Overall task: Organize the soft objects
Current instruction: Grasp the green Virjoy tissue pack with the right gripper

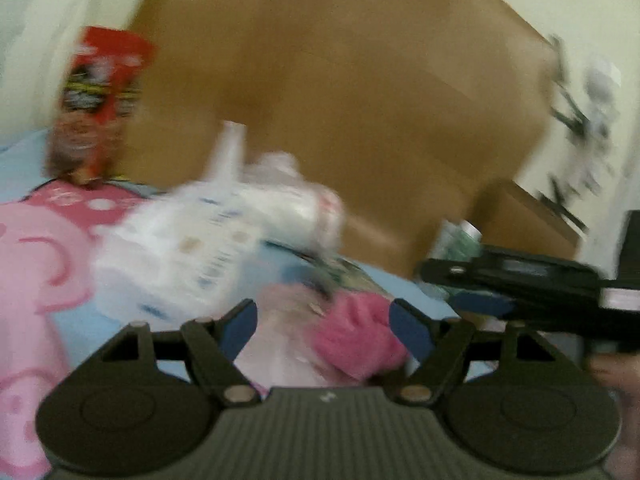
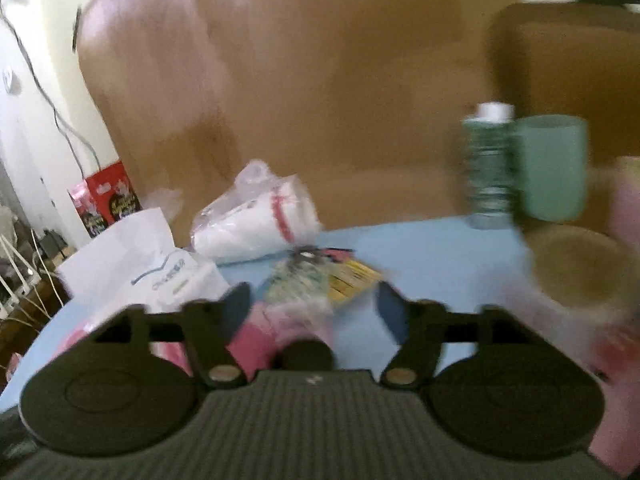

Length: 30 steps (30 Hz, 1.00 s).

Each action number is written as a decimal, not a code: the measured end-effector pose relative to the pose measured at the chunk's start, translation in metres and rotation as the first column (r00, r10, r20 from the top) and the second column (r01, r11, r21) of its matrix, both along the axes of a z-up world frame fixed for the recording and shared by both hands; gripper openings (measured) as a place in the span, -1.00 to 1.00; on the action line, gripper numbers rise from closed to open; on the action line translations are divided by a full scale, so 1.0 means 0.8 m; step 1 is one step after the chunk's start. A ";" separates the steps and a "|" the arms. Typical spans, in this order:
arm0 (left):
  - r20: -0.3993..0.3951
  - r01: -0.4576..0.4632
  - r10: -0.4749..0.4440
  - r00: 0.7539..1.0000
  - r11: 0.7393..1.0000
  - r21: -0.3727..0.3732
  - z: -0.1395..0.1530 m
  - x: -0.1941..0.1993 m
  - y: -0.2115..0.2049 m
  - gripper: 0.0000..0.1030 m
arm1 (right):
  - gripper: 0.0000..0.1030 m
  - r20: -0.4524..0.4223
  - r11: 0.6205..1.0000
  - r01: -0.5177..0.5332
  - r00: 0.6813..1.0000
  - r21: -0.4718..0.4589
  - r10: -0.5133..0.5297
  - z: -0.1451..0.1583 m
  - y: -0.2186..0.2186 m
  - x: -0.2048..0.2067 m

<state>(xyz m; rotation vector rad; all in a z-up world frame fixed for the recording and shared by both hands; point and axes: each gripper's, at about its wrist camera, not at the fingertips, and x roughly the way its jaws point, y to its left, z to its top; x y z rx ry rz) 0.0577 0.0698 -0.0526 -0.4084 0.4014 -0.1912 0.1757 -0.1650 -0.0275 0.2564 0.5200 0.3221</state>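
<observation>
Right claw (image 2: 314,312) parted (blurred).

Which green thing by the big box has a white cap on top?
The dark green bottle. It has a white cap, while the lighter green cup right beside it is open on top.

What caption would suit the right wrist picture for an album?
Open right tool over a pink soft item on the blue table, green cup behind.

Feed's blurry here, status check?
Left gripper and right gripper open, empty. Pink cloth ahead of both. White plastic bags crowd it.
</observation>
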 end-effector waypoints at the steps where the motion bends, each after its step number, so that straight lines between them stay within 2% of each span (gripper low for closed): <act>1: -0.007 -0.018 0.018 1.000 0.999 -0.028 0.000 0.003 0.007 0.46 | 0.52 -0.016 1.000 -0.016 1.000 -0.024 0.015 -0.004 0.017 0.019; 3: -0.016 -0.036 0.035 0.999 0.998 -0.060 0.000 0.010 0.018 0.45 | 0.52 -0.048 0.996 -0.034 0.998 -0.082 0.031 -0.011 0.046 0.048; 5: -0.026 -0.033 0.032 0.999 0.998 -0.060 0.000 0.014 0.015 0.46 | 0.50 -0.097 0.991 -0.075 0.993 -0.114 0.064 -0.022 0.064 0.068; 6: -0.029 -0.030 0.029 0.999 0.998 -0.053 0.000 0.015 0.013 0.46 | 0.43 -0.119 0.985 -0.082 0.991 -0.152 0.064 -0.029 0.073 0.075; 7: -0.030 -0.027 0.026 0.999 0.999 -0.045 0.001 0.016 0.012 0.46 | 0.05 -0.127 0.976 -0.067 0.991 -0.208 0.041 -0.035 0.078 0.077; 8: -0.029 -0.026 0.024 0.999 0.999 -0.042 0.001 0.014 0.012 0.46 | 0.05 -0.104 0.969 -0.041 0.994 -0.243 0.016 -0.036 0.078 0.074; 10: -0.030 -0.022 0.020 0.999 0.999 -0.045 0.001 0.012 0.012 0.47 | 0.05 -0.096 0.981 0.009 0.995 -0.196 -0.028 -0.030 0.055 0.065; 11: -0.030 -0.020 0.019 0.999 0.999 -0.045 -0.001 0.010 0.014 0.47 | 0.05 -0.085 0.984 0.034 0.995 -0.177 -0.050 -0.027 0.042 0.056; 13: -0.030 -0.010 0.009 1.000 0.999 -0.038 -0.002 0.009 0.011 0.47 | 0.05 -0.043 0.978 0.066 0.996 -0.196 -0.076 -0.018 0.019 0.022; 15: -0.020 0.011 -0.011 1.000 1.000 -0.028 -0.002 0.007 0.007 0.47 | 0.05 -0.035 0.977 0.054 0.997 -0.204 -0.063 -0.017 -0.001 -0.022; 19: 0.009 0.141 -0.141 0.990 0.990 0.012 0.000 0.003 -0.013 0.47 | 0.05 -0.043 0.971 -0.004 0.999 -0.241 -0.007 -0.034 -0.038 -0.133; 20: 0.010 0.205 -0.206 0.979 0.978 0.028 0.000 0.001 -0.022 0.47 | 0.06 -0.045 0.968 -0.015 0.999 -0.249 0.004 -0.039 -0.046 -0.162; 22: -0.014 0.364 -0.364 0.931 0.930 0.056 -0.001 -0.002 -0.047 0.47 | 0.08 -0.051 0.964 -0.043 0.998 -0.263 0.031 -0.047 -0.057 -0.217; 24: -0.051 0.525 -0.523 0.851 0.848 0.064 -0.004 -0.008 -0.075 0.47 | 0.10 -0.039 0.958 -0.043 0.999 -0.282 0.033 -0.052 -0.065 -0.265; 25: -0.068 0.587 -0.583 0.810 0.807 0.062 -0.004 -0.013 -0.089 0.47 | 0.23 -0.027 0.955 -0.033 0.999 -0.295 0.026 -0.054 -0.070 -0.286; 26: -0.079 0.628 -0.623 0.778 0.776 0.058 -0.004 -0.017 -0.100 0.48 | 0.47 -0.010 0.952 -0.013 1.000 -0.307 0.010 -0.055 -0.075 -0.306; 27: -0.090 0.660 -0.655 0.751 0.749 0.053 -0.004 -0.023 -0.110 0.48 | 0.58 0.010 0.949 0.017 1.000 -0.316 -0.015 -0.055 -0.078 -0.319; 28: -0.100 0.680 -0.674 0.732 0.732 0.050 -0.003 -0.028 -0.120 0.48 | 0.65 0.036 0.947 0.052 0.998 -0.316 -0.042 -0.056 -0.084 -0.333; 30: -0.124 0.699 -0.691 0.712 0.715 0.027 -0.002 -0.038 -0.136 0.48 | 0.65 0.071 0.955 0.084 0.995 -0.286 -0.067 -0.057 -0.095 -0.355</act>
